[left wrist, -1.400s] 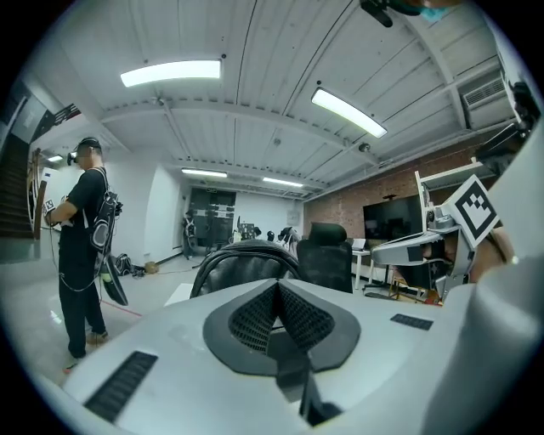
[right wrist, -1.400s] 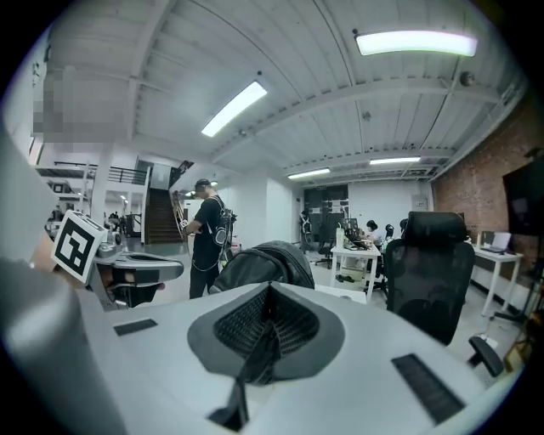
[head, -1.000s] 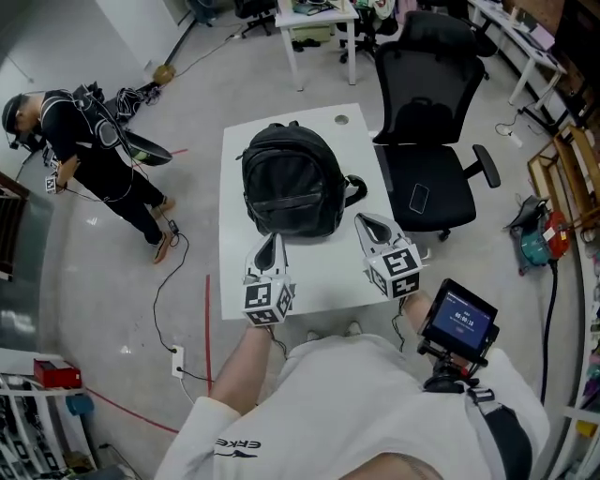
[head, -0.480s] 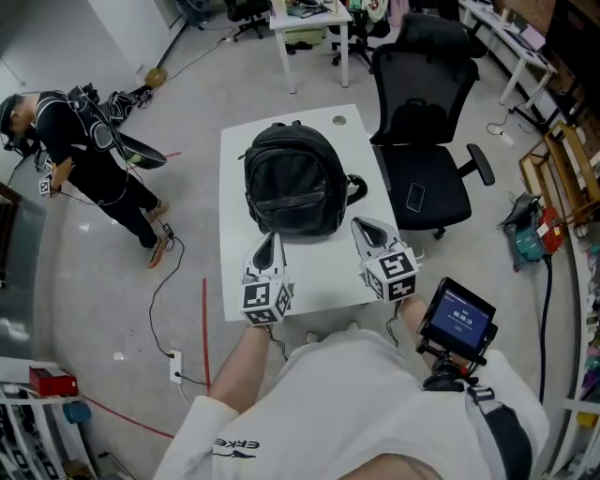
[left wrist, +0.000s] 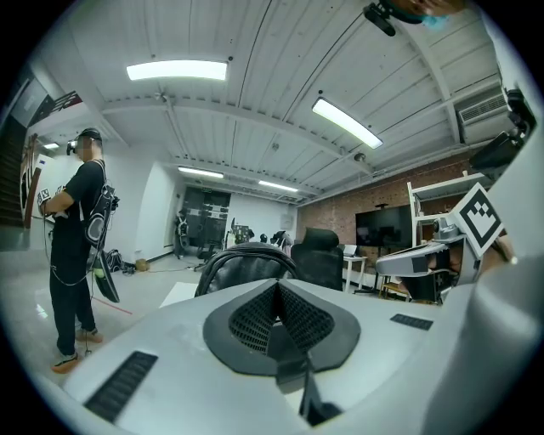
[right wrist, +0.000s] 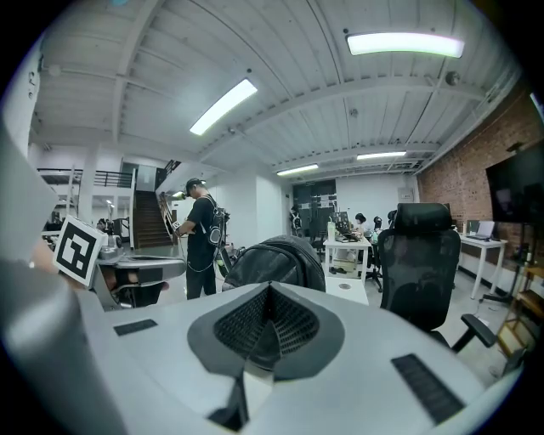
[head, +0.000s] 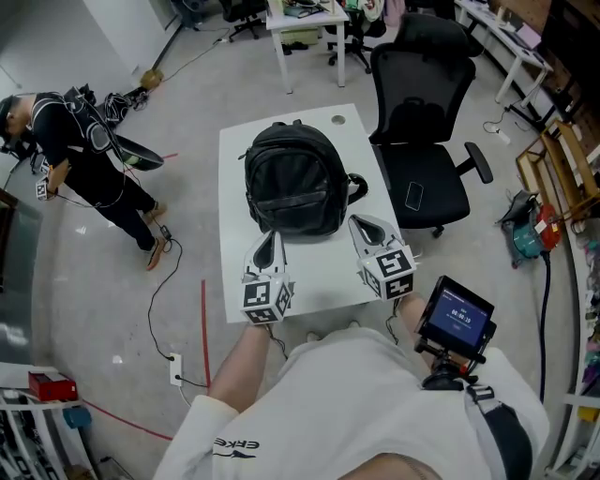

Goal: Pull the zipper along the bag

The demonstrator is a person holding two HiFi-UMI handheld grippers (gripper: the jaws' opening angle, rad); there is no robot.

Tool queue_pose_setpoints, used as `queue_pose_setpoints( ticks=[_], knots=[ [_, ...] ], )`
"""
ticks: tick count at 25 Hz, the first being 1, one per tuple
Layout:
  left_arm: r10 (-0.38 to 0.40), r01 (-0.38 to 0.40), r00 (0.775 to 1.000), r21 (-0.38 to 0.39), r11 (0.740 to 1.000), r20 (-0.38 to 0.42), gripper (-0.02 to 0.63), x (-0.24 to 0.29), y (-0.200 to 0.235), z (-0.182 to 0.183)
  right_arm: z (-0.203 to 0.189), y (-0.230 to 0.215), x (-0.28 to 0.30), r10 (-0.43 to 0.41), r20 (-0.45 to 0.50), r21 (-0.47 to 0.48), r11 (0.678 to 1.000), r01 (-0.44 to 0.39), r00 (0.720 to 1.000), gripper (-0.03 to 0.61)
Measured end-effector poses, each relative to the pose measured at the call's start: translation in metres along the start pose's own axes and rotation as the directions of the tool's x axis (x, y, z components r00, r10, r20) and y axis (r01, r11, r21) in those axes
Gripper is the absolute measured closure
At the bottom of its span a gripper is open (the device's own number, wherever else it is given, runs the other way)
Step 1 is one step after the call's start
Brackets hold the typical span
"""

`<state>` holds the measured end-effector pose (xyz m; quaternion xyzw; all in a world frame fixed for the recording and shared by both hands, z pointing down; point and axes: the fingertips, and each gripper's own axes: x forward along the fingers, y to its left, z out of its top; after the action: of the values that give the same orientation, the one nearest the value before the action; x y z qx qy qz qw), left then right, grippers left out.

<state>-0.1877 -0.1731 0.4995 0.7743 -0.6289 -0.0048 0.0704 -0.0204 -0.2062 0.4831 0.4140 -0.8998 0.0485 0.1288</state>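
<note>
A black backpack [head: 293, 181] stands on the small white table [head: 234, 253], its front pocket facing me. My left gripper [head: 269, 244] is held just short of the bag's lower left, jaws shut and empty. At the bag's lower right my right gripper [head: 367, 226] also stays shut with nothing in it. In the left gripper view the backpack [left wrist: 246, 259] rises behind the closed jaws of the left gripper [left wrist: 275, 293]. The right gripper view shows the backpack [right wrist: 276, 259] beyond the closed jaws of the right gripper [right wrist: 269, 297]. No zipper pull is clear in any view.
A black office chair [head: 424, 122] stands against the table's right side, with a phone [head: 417, 197] on its seat. A person in black [head: 80, 155] stands on the floor to the left. Cables [head: 164, 291] run across the floor. A white desk [head: 305, 23] stands behind.
Both grippers stay shut in the same place before the bag. Only the head view has drifted slightly.
</note>
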Motion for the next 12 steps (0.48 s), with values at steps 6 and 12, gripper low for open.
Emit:
queue_pose_setpoints(
  ticks=[6,12],
  knots=[
    [-0.007,0.007,1.000,0.005,1.000,-0.002,0.611,0.0020,-0.0007,0.0021,0.0015,-0.0004,0.0005,-0.003,0.000,0.002,1.000,0.003,1.000,0.575],
    [-0.006,0.006,1.000,0.009,1.000,-0.006,0.611,0.0012,0.0018,0.0022,0.0015,0.0014,0.0014,0.000,-0.003,0.002,1.000,0.000,1.000,0.575]
  ],
)
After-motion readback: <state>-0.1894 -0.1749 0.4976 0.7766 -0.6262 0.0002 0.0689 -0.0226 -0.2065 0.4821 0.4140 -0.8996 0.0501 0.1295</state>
